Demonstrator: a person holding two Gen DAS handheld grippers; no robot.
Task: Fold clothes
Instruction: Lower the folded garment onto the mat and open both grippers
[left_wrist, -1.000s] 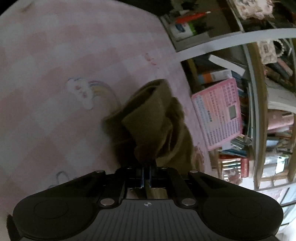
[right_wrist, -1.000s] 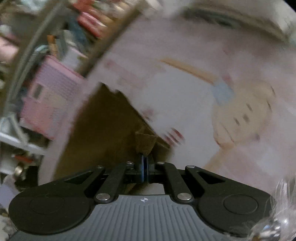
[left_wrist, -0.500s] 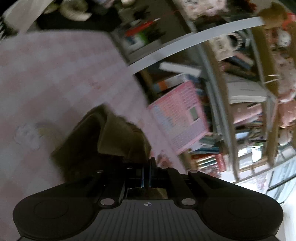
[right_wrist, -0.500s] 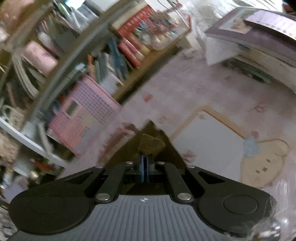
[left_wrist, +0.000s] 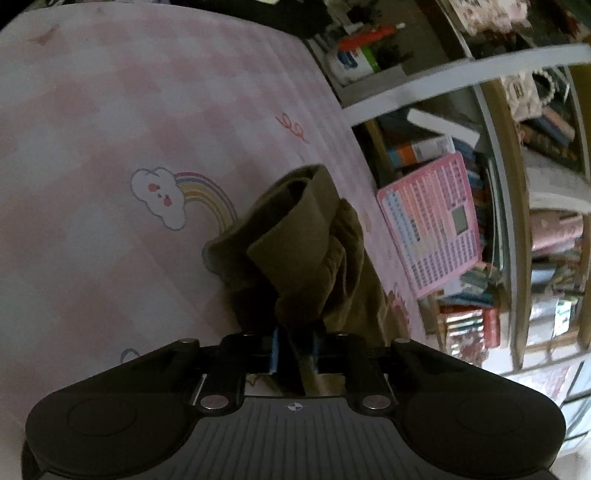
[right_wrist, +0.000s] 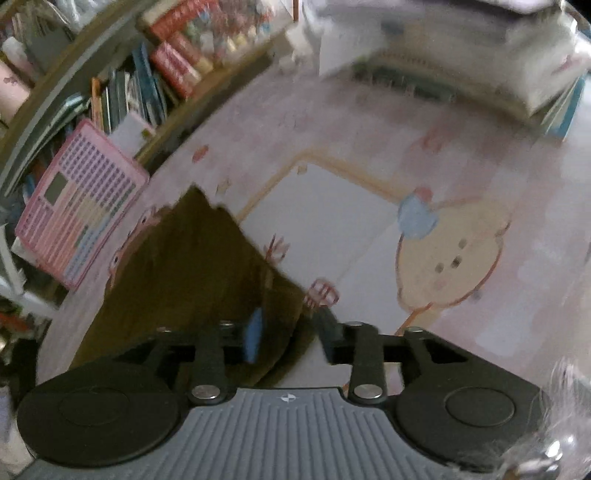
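Note:
An olive-brown garment (left_wrist: 299, 251) lies bunched on the pink checked play mat (left_wrist: 110, 129). My left gripper (left_wrist: 294, 349) has its jaws slightly apart with a fold of the cloth still between them. In the right wrist view the same garment (right_wrist: 192, 266) lies spread flat on the mat (right_wrist: 369, 236). My right gripper (right_wrist: 286, 338) is open right above the garment's near corner, holding nothing.
A pink keyboard toy (left_wrist: 432, 221) leans against a bookshelf (left_wrist: 517, 184) along the mat's edge; it also shows in the right wrist view (right_wrist: 77, 203). Books fill the shelf (right_wrist: 166, 66). A white box or furniture (right_wrist: 443, 55) stands at the far end.
Both grippers came back down toward the mat with the garment. My right gripper opened and let go of the garment corner. My left jaws parted slightly.

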